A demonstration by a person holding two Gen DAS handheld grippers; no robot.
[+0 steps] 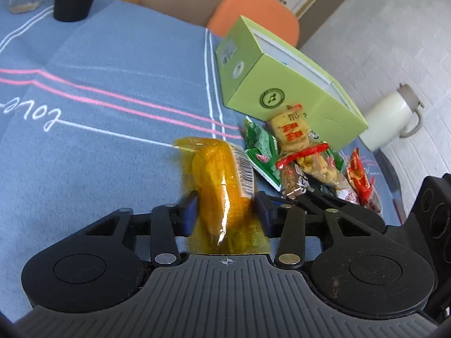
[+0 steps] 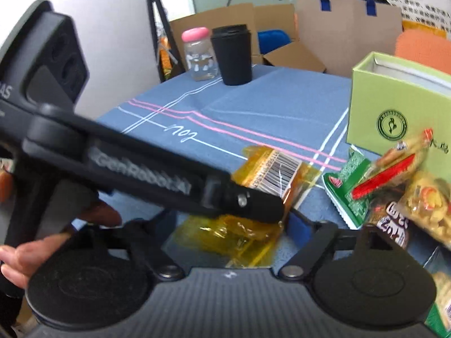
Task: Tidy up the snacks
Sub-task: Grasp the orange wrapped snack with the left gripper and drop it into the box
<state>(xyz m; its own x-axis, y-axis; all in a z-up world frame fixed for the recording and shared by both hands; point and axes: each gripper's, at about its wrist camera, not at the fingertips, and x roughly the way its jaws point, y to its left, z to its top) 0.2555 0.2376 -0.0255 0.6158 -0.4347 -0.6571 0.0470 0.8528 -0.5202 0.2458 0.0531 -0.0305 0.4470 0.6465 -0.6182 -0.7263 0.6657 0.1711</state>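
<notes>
My left gripper [image 1: 227,207] is shut on an orange snack packet [image 1: 222,174] with a barcode, held just above the blue tablecloth [image 1: 98,140]. The same packet [image 2: 270,169] shows in the right wrist view, with the left gripper's arm [image 2: 141,174] crossing in front. A pile of snack packets [image 1: 304,157] lies right of it: green, red-banded and brown ones. An open green box [image 1: 282,81] stands behind the pile, and also shows in the right wrist view [image 2: 400,104]. My right gripper's fingertips are mostly hidden behind the left gripper; one blue pad [image 2: 301,224] shows.
A black cup [image 2: 232,55] and a pink-lidded glass jar [image 2: 198,53] stand at the table's far end. A white jug [image 1: 394,115] stands beyond the box. An orange chair [image 1: 253,11] and cardboard boxes [image 2: 282,42] are behind the table.
</notes>
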